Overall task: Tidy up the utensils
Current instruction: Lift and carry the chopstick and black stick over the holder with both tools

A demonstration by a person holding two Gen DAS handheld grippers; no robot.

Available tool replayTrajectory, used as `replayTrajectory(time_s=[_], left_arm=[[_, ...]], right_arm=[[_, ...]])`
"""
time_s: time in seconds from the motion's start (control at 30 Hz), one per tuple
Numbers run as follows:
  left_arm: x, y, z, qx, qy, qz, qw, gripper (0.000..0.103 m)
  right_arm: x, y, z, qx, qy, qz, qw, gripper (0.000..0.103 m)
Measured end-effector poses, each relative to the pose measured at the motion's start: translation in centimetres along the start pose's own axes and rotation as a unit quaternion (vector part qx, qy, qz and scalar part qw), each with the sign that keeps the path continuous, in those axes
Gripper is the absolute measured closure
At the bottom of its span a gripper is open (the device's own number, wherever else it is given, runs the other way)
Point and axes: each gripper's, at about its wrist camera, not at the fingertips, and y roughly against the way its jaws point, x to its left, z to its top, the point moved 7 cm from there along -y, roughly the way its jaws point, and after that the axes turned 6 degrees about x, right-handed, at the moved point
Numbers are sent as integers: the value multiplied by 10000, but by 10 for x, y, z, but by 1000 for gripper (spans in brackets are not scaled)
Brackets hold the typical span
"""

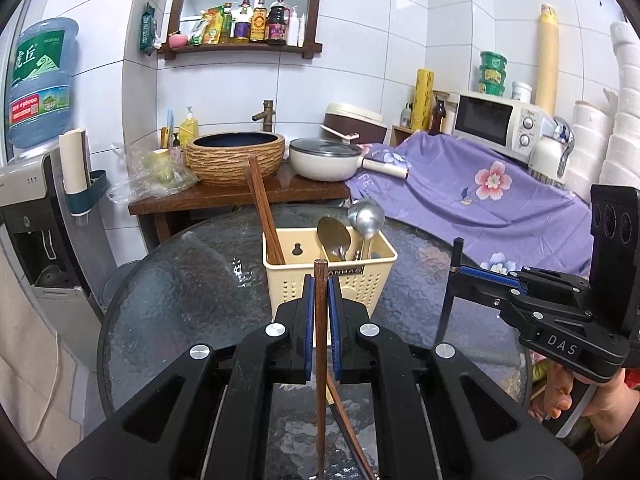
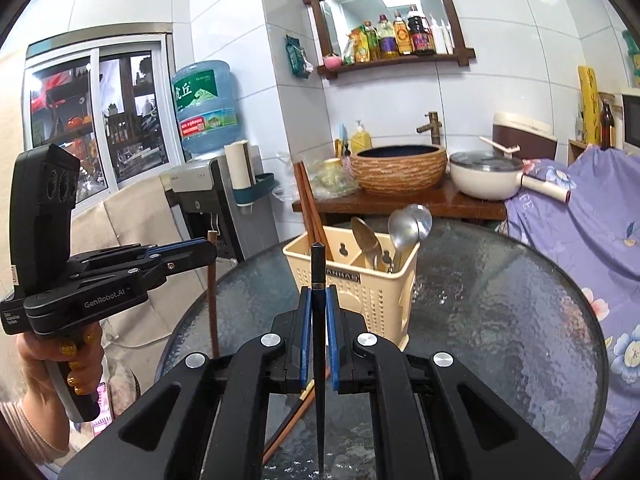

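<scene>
A cream utensil holder point(image 1: 332, 276) point(image 2: 360, 280) stands on the round glass table point(image 1: 188, 292) point(image 2: 500, 320). Brown chopsticks point(image 1: 262, 216) point(image 2: 310, 208) lean in its left compartment; metal spoons point(image 1: 348, 232) point(image 2: 396, 236) stand in its right. My left gripper point(image 1: 320, 292) is shut on an upright brown chopstick point(image 1: 320, 360), just in front of the holder; it also shows in the right wrist view point(image 2: 200, 252). My right gripper point(image 2: 318, 300) is shut on an upright black chopstick point(image 2: 319, 340); it also shows at the right in the left wrist view point(image 1: 458, 270). More chopsticks point(image 1: 348, 420) point(image 2: 292, 420) lie on the table below.
Behind the table a wooden stand holds a woven basin point(image 1: 236, 156) and a lidded white pan point(image 1: 328, 158). A purple floral cloth point(image 1: 480, 200) covers a counter with a microwave point(image 1: 496, 124). A water dispenser point(image 1: 36, 208) stands at the left.
</scene>
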Motion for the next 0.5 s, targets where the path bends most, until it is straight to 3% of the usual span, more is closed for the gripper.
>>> replayTrajectory(time_s=[0.2, 0.5], left_arm=[[1, 10, 16, -184, -5, 9, 9998, 96], [-5, 28, 67, -464, 14, -208, 9987, 96]], right_arm=[[4, 5, 19, -155, 89, -2, 9998, 96], [12, 13, 60, -266, 342, -31, 9991, 96]])
